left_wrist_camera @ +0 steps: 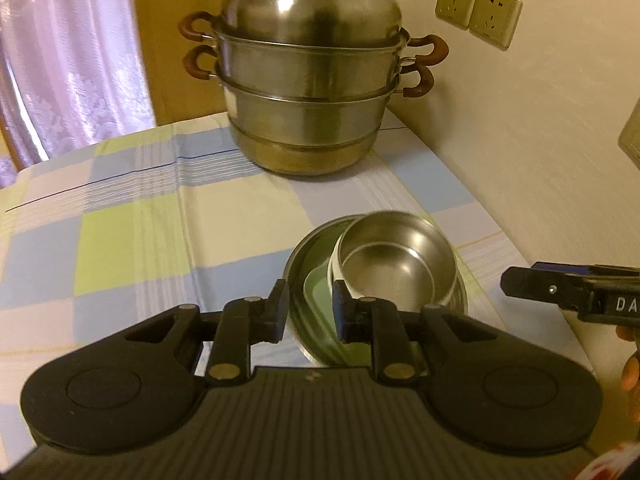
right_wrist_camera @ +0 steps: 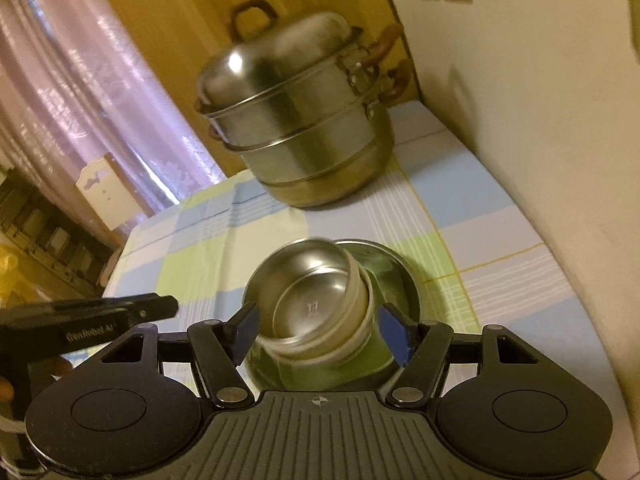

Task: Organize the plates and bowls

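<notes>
In the left wrist view the left gripper [left_wrist_camera: 310,308] sits at lower centre with its two fingers a narrow gap apart, pinching nothing; the near edge of the dishes shows through that gap, and whether the right-hand pad brushes the small bowl's white rim cannot be told. In the right wrist view the right gripper [right_wrist_camera: 322,330] has its blue-padded fingers spread wide to either side of the same stack, the pads clear of it and gripping nothing. The stack lies just above centre-bottom of both frames: a small steel bowl [left_wrist_camera: 394,260] with a white outer wall sits tilted inside a larger steel bowl [left_wrist_camera: 298,264], leaning toward one side of it, and a pale green plate [left_wrist_camera: 318,294] shows under the small bowl in the bottom of the large one. The right wrist picture is blurred around the small bowl, so its exact seating is unclear. All this rests on a checked tablecloth [left_wrist_camera: 140,220] of blue, green and white squares. The tip of the right gripper enters the left wrist view at the right edge, with fingers of a hand [left_wrist_camera: 630,360] below it. At the top centre a tiered steel steamer pot [left_wrist_camera: 308,80] with a domed lid and brown handles stands on the cloth near the wall. Two wall sockets [left_wrist_camera: 478,10] sit upper right, a pink curtain [left_wrist_camera: 60,60] upper left.
</notes>
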The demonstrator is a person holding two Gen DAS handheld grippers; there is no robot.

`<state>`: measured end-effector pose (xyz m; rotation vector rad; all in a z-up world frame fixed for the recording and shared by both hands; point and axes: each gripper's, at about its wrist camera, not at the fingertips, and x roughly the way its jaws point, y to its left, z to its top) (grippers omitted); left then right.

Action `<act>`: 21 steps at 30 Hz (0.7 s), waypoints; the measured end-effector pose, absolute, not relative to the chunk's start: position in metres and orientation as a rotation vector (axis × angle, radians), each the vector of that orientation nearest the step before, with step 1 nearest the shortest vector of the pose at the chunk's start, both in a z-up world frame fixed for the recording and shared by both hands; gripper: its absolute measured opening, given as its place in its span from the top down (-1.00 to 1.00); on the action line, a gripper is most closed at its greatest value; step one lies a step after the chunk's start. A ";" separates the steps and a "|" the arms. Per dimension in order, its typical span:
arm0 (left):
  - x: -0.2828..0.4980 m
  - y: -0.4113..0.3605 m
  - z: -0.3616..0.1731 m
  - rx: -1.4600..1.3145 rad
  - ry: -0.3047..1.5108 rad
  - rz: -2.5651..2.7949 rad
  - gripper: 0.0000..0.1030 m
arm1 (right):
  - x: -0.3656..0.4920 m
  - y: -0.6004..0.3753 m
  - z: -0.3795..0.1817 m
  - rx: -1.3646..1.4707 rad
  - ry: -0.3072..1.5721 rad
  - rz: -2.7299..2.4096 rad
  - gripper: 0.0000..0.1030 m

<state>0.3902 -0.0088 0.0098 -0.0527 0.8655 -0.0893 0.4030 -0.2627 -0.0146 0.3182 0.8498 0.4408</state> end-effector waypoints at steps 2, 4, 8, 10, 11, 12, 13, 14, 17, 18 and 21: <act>0.372 -0.011 0.014 -0.051 0.855 -0.076 0.58 | 0.388 -0.264 -0.013 0.296 0.832 0.439 -0.28; 0.354 -0.014 0.018 -0.054 0.844 -0.060 0.55 | 0.374 -0.266 -0.010 0.278 0.811 0.439 -0.28; 0.317 -0.022 0.024 -0.064 0.839 -0.053 0.54 | 0.345 -0.265 -0.008 0.225 0.805 0.441 -0.28; 0.301 -0.027 0.026 -0.073 0.839 -0.055 0.54 | 0.330 -0.264 -0.006 0.199 0.799 0.448 -0.28; 0.292 -0.031 0.027 -0.076 0.842 -0.054 0.54 | 0.324 -0.265 -0.006 0.194 0.798 0.452 -0.28; 0.284 -0.034 0.028 -0.078 0.843 -0.054 0.54 | 0.318 -0.265 -0.006 0.192 0.801 0.454 -0.28; 0.277 -0.038 0.029 -0.081 0.842 -0.053 0.54 | 0.312 -0.266 -0.006 0.192 0.807 0.455 -0.28; 0.269 -0.041 0.030 -0.086 0.842 -0.054 0.54 | 0.305 -0.267 -0.007 0.193 0.813 0.458 -0.28; 0.248 -0.051 0.030 -0.098 0.847 -0.056 0.54 | 0.290 -0.270 -0.007 0.200 0.836 0.480 -0.28; 0.240 -0.055 0.031 -0.104 0.849 -0.057 0.54 | 0.285 -0.271 -0.007 0.194 0.840 0.487 -0.28; 0.222 -0.063 0.028 -0.118 0.860 -0.057 0.54 | 0.269 -0.274 -0.005 0.160 0.827 0.491 -0.28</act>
